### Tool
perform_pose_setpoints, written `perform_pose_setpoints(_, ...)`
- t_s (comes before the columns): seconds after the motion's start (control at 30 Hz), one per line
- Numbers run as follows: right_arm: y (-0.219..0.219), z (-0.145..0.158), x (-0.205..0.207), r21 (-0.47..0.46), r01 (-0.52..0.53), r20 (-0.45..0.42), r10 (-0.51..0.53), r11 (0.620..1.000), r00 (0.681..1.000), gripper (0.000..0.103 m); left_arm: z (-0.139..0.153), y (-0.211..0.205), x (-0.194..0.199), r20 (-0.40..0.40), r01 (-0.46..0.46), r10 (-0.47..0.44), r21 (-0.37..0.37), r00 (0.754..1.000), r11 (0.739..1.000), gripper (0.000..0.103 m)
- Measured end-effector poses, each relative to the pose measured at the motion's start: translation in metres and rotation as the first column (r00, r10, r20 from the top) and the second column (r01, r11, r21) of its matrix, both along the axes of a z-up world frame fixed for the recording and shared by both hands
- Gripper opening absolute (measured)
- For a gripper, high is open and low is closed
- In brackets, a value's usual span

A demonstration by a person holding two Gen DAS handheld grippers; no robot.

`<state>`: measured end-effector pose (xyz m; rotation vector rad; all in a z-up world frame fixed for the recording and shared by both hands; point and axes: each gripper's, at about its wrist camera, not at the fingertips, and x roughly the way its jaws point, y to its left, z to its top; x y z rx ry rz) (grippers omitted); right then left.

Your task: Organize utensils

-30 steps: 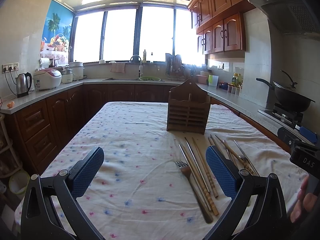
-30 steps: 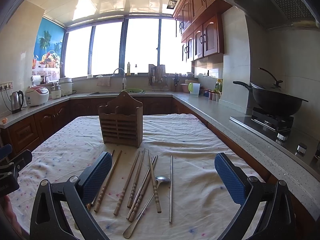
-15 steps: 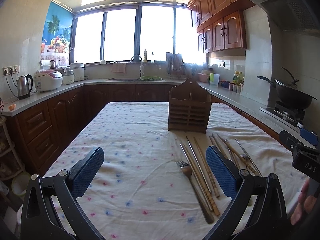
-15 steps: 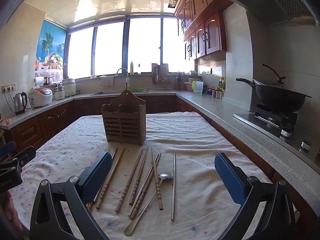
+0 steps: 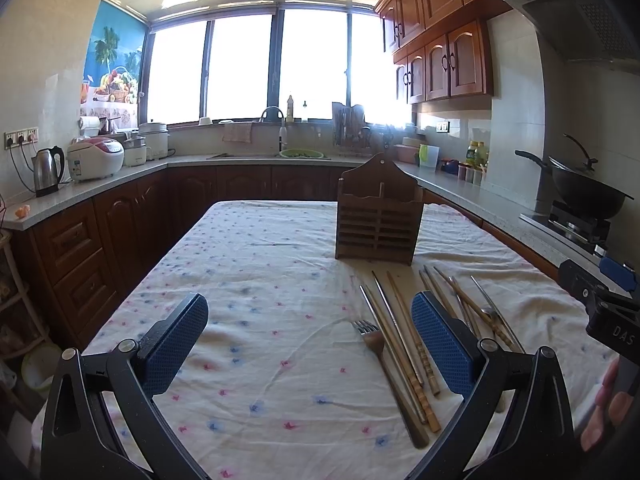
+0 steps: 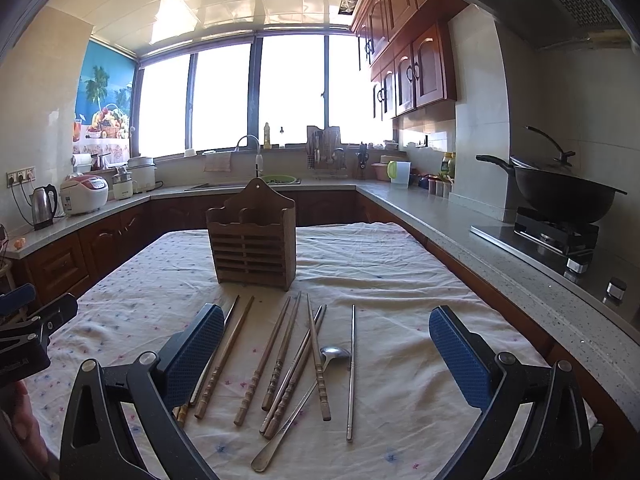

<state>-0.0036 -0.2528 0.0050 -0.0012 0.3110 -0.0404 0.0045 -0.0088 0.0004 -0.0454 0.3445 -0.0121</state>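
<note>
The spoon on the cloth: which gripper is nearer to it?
Right. The spoon lies between and just beyond the open right gripper. The left gripper hovers off to the spoon's left, the fork lying between its jaws.

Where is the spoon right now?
In the right wrist view, the spoon lies on the tablecloth among wooden chopsticks, just left of a metal chopstick.

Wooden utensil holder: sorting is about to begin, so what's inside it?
No utensil sticks out above the wooden utensil holder; the chopsticks and spoon lie on the cloth before it. Its slatted front hides the compartments' depths.
</note>
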Motion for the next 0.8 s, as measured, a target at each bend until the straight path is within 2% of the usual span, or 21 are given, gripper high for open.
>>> perform_pose_setpoints(0.53,0.001,-0.003,0.005,0.010,-0.018,-0.019,0.019,1.000,1.000,0.103,-0.004,0.001,0.009,-0.038,0.014,-0.015,-0.018,0.999,1.000,0.103)
perform_pose_setpoints(0.67,-0.002,-0.004,0.013,0.038,-0.051,-0.049,0.053,0.998,0.997,0.103,-0.005,0.004,0.020,-0.082,0.037,-0.041,-0.050,0.996,0.998,0.103)
perform_pose_setpoints(0.8,-0.006,-0.006,0.026,0.091,-0.094,-0.099,0.103,0.991,0.990,0.103,-0.011,0.005,0.042,-0.162,0.058,-0.069,-0.076,0.984,0.995,0.103)
